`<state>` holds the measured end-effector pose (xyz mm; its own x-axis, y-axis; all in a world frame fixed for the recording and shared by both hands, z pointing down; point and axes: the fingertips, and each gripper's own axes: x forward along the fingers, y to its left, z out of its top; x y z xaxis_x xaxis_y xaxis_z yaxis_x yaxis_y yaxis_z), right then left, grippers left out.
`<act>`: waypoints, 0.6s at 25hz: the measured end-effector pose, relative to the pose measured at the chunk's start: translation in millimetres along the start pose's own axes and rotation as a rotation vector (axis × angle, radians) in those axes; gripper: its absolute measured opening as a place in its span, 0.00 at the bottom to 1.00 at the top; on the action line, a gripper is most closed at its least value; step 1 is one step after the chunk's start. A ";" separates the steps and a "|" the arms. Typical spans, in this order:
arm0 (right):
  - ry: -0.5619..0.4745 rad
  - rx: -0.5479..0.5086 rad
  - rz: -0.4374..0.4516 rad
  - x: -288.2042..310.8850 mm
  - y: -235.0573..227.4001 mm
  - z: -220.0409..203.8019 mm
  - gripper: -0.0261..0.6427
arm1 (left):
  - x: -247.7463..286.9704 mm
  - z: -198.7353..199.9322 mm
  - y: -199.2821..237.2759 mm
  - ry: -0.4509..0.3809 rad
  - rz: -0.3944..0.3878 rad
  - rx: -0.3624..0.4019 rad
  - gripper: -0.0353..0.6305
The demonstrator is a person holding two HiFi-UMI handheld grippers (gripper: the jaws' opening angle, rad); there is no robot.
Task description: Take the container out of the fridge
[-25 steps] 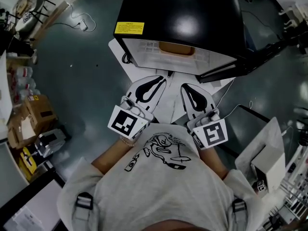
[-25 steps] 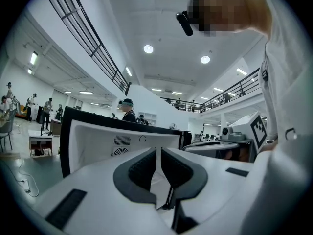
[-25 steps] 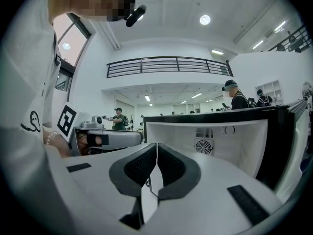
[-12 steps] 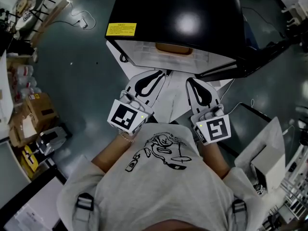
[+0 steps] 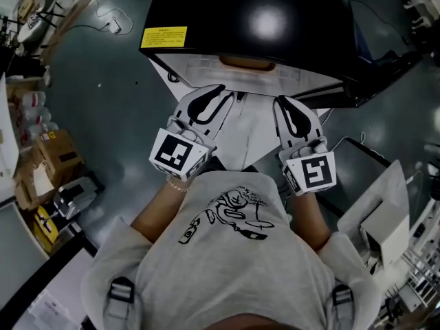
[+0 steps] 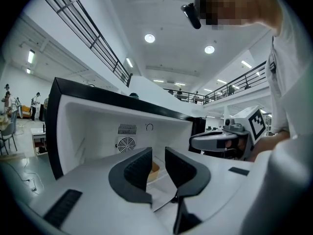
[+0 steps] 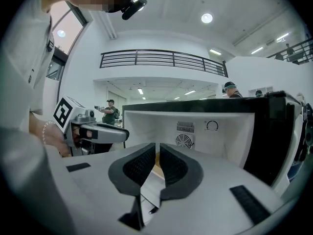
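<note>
The black fridge (image 5: 247, 12) stands open, its white inside (image 6: 98, 126) facing me. A tan container (image 5: 246, 62) sits on the shelf inside; it shows through the jaw gaps as a tan container (image 6: 154, 170) in the left gripper view and a tan container (image 7: 157, 166) in the right gripper view. My left gripper (image 5: 214, 93) is just outside the opening; its jaws have just been opening and stand apart, nothing between them (image 6: 158, 155). My right gripper (image 5: 283, 103) is beside it, shut and empty (image 7: 157, 151). Neither touches the container.
The fridge's black door (image 5: 364, 81) hangs open to the right. A white sheet (image 5: 254, 133) lies on the floor under the opening. Cardboard boxes (image 5: 48, 153) stand at the left, a white box (image 5: 375, 212) at the right. People stand far behind.
Both grippers have moved forward, closer to the fridge opening, and spread slightly apart. The fridge now sits higher in the head view.
</note>
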<state>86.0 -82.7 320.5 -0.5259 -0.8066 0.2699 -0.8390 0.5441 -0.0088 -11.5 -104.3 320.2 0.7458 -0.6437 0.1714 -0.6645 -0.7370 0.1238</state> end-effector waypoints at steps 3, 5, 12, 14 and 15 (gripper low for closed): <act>0.005 0.004 -0.004 5.8 -2.9 -5.0 0.09 | 5.4 -6.2 7.4 0.010 0.003 0.002 0.20; 0.007 0.008 -0.006 10.7 -5.3 -8.5 0.09 | 9.1 -11.1 13.0 0.015 0.006 -0.002 0.21; 0.037 0.005 -0.040 27.0 -23.1 -21.7 0.18 | 23.8 -25.5 29.2 0.039 0.019 -0.021 0.28; 0.043 0.011 -0.050 31.4 -27.2 -25.5 0.18 | 28.9 -31.5 33.1 0.049 0.024 -0.030 0.29; 0.045 0.015 -0.057 34.0 -29.2 -27.3 0.19 | 31.5 -34.4 35.0 0.052 0.027 -0.035 0.29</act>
<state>96.5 -119.7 356.2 -0.4709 -0.8248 0.3130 -0.8695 0.4939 -0.0067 -12.8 -143.3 363.6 0.7249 -0.6507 0.2260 -0.6861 -0.7115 0.1519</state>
